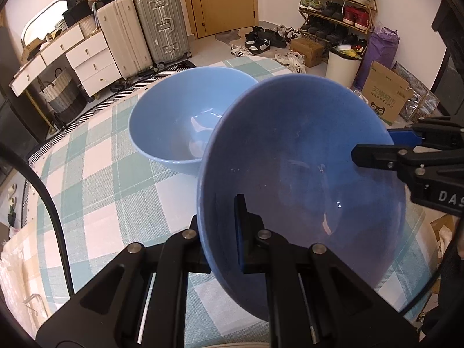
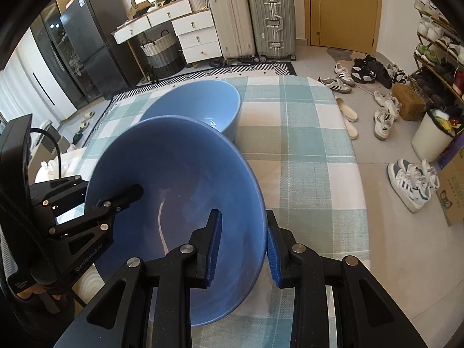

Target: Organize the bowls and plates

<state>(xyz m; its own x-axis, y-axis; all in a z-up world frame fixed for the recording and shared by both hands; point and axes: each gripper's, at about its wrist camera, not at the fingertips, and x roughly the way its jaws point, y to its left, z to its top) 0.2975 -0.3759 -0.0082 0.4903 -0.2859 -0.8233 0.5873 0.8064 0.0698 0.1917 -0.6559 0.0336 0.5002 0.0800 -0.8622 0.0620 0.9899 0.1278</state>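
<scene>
Holding the tilted round blue plastic bowl [image 1: 301, 174], left gripper [image 1: 220, 232] and right gripper [image 2: 243, 243] both clamped on its rim, I see the matching resting bowl [image 1: 185, 121] at eleven o'clock.

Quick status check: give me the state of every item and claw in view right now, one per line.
Near blue bowl: tilted, gripped at opposite sides of its rim by both claws.
Far blue bowl: upright on the checked tablecloth, empty, partly hidden behind the near bowl.
Left claw: shut on the near bowl's rim.
Right claw: pads straddle the rim, one inside, one outside, clamped on it.
Wooden door: closed.
</scene>
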